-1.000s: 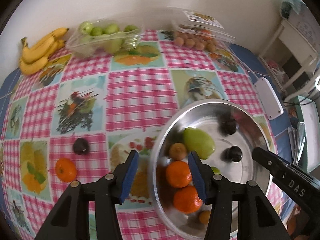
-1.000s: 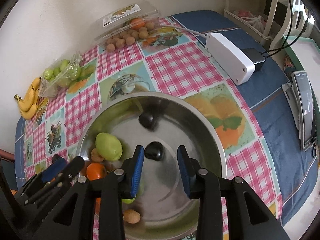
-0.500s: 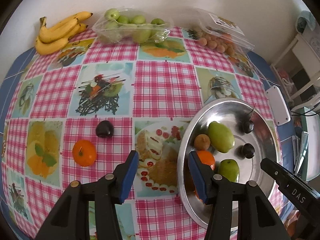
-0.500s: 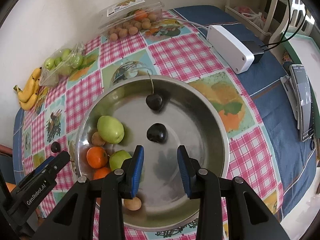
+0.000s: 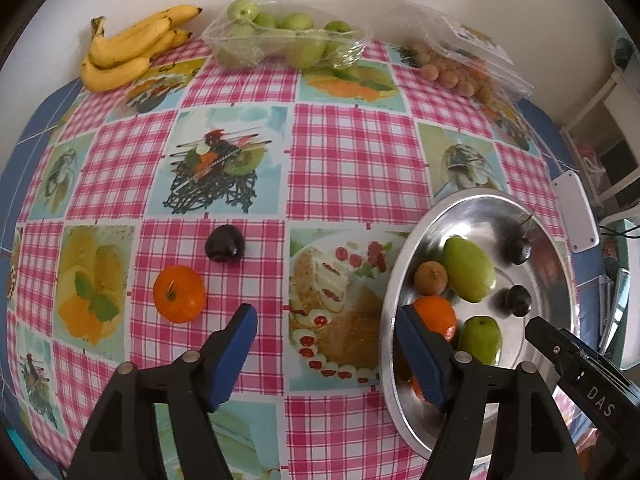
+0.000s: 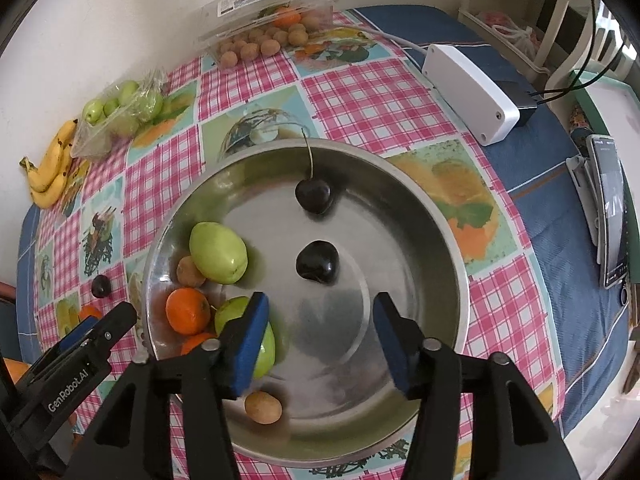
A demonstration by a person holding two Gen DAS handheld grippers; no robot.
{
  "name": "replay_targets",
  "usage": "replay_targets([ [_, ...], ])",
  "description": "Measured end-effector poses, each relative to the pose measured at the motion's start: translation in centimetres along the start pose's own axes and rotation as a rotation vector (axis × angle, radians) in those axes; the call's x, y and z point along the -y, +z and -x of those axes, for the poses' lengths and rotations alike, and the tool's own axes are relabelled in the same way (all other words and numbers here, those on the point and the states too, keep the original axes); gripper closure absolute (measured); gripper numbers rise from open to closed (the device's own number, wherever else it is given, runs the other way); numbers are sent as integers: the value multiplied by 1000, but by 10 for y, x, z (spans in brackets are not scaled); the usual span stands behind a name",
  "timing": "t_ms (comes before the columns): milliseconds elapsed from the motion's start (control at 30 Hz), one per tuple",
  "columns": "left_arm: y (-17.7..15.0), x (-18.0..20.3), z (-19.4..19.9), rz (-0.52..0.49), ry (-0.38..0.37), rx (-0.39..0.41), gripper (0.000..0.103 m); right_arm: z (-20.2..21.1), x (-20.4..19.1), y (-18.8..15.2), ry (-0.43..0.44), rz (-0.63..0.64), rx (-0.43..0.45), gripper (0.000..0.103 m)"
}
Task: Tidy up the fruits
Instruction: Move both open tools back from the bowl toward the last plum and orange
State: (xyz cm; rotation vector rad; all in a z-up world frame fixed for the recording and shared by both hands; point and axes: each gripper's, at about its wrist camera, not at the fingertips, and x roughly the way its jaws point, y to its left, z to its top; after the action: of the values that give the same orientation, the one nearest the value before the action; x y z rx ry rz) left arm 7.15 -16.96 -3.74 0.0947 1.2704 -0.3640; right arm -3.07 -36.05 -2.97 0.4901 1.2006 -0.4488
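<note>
A steel bowl (image 6: 432,216) (image 5: 556,280) holds two dark cherries (image 6: 317,266), green fruits (image 6: 218,253), oranges (image 6: 187,310) and small brown fruits (image 6: 263,407). On the checked cloth left of the bowl lie a loose orange (image 5: 179,299) and a dark cherry (image 5: 225,243). My left gripper (image 5: 326,320) is open and empty above the cloth, between the loose orange and the bowl's left rim. My right gripper (image 6: 320,312) is open and empty above the bowl's near half.
Bananas (image 5: 128,54), a bag of green fruit (image 5: 286,42) and a clear box of small brown fruit (image 5: 464,66) line the far wall. A white power box (image 6: 468,94) and a phone (image 6: 610,208) lie right of the bowl on blue cloth.
My left gripper has moved left off the bowl, over the cloth toward the loose orange and cherry. My right gripper has pulled back a little above the bowl. Both stay open.
</note>
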Motion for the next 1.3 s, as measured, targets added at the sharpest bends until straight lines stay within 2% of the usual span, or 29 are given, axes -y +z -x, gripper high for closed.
replay_targets([
  [167, 0, -3, -1, 14, 14, -3, 25, -7, -1, 0, -12, 8, -24, 43],
  [233, 1, -6, -2, 20, 15, -7, 24, -10, -2, 0, -17, 8, -33, 26],
  [300, 1, -8, -4, 26, 19, -10, 24, -11, -3, 0, -20, 11, -35, 25],
  [467, 1, -12, -2, 38, 32, 6, 0, -12, -5, 0, -24, 16, -37, 21],
  [567, 1, -13, -1, 32, 58, 23, 0, -13, -5, -1, -21, 18, -36, 12],
  [600, 1, -13, -1, 30, 66, 27, 0, -14, -5, -1, -22, 17, -39, 4],
  [633, 1, -14, -1, 29, 74, 27, 0, -14, -5, -1, -26, 17, -42, 1],
  [1000, 2, -21, 0, 32, 76, 20, 0, -16, -5, -5, -57, 18, -63, 1],
  [1300, 2, -43, 10, 73, 68, 38, 0, -12, -23, -3, -36, 54, -54, 1],
])
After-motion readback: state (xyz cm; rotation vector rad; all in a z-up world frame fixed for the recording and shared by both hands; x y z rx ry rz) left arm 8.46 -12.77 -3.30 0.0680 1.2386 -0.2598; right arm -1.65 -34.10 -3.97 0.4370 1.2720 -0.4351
